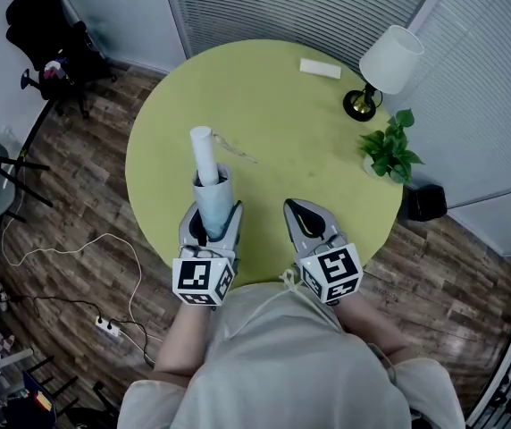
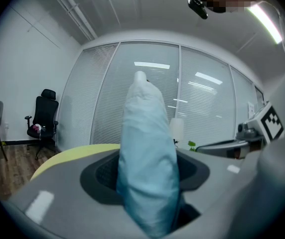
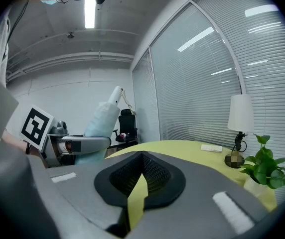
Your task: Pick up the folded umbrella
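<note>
Holding a gripper in each hand, a person in a pale shirt is facing a round yellow-green table. Nearest, each gripper is carrying a marker cube, and the black-and-white square patterns on these are the only print that is showing; they are giving no letters or words.

The left gripper is grasping the folded umbrella, its jaws standing apart with the pale blue bundle filling the gap and pressing against both pads. The umbrella is lying over the near left part of the table, its white end pointing away and upward, and a thin cord is trailing from that end. It seems to be hanging clear of the tabletop, though the steep head view is leaving that unsure.

The right gripper is hovering just beside it, to the right, clenched on nothing, its tips meeting.

Farther off, a small potted plant is sitting at the right edge, a white-shaded lamp is standing behind it, and a white block is lying at the far side. Window blinds are closing off the far wall, and a black office chair is standing on the floor at far left.
</note>
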